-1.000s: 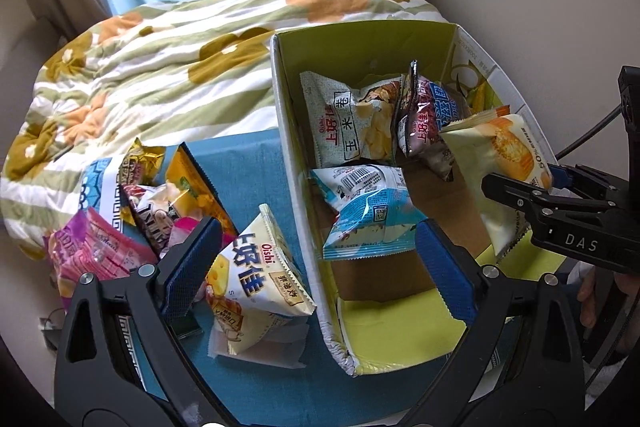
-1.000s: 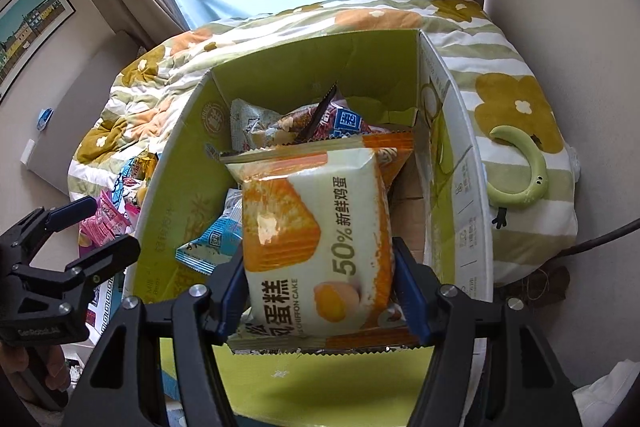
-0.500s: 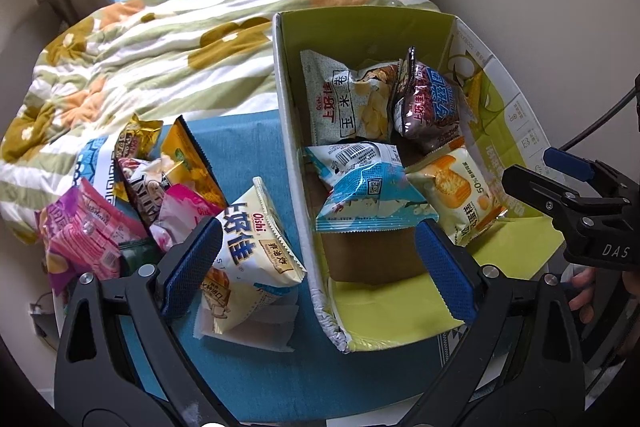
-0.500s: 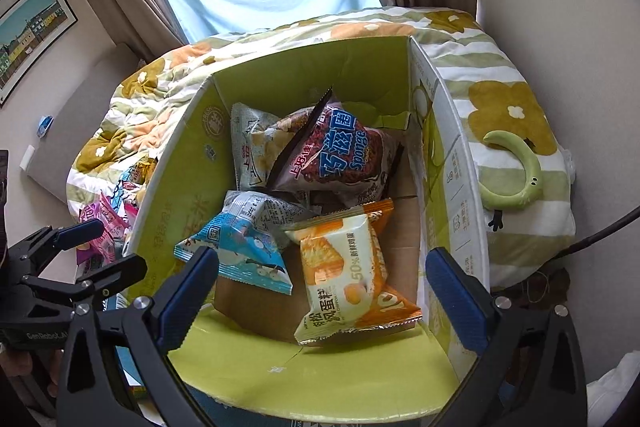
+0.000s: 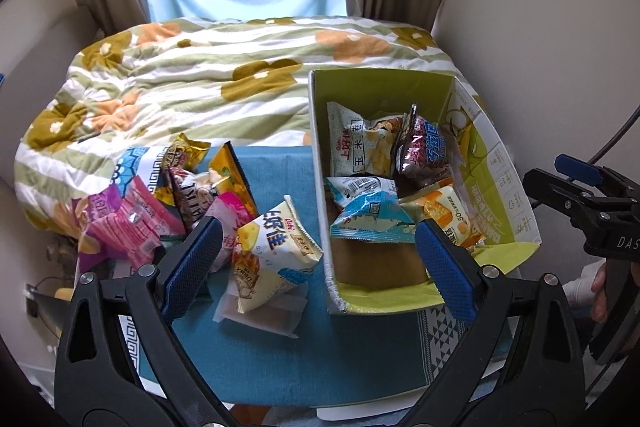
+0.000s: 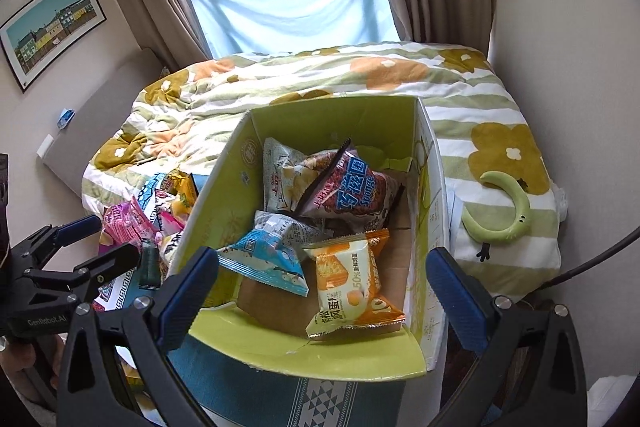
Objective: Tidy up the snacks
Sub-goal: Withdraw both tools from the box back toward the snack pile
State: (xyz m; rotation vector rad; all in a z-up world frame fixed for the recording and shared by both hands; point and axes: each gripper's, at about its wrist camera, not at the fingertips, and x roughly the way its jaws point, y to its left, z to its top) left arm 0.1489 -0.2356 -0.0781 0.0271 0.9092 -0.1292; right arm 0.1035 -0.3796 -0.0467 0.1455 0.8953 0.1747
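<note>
Above the box, where the orange cake packet lies among four bagged snacks, both my right gripper and left gripper gape empty, so next I'd fetch the yellow chip bag left of it.

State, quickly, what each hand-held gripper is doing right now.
Left hand-held gripper: open, holding nothing.
Right hand-held gripper: open, holding nothing.

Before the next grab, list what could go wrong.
The yellow bag leans on the pile beside the box; pulling it may topple neighbours off the cloth's edge. The box's front flap folds down, so the orange cake pack near it could slide out if bumped.
</note>
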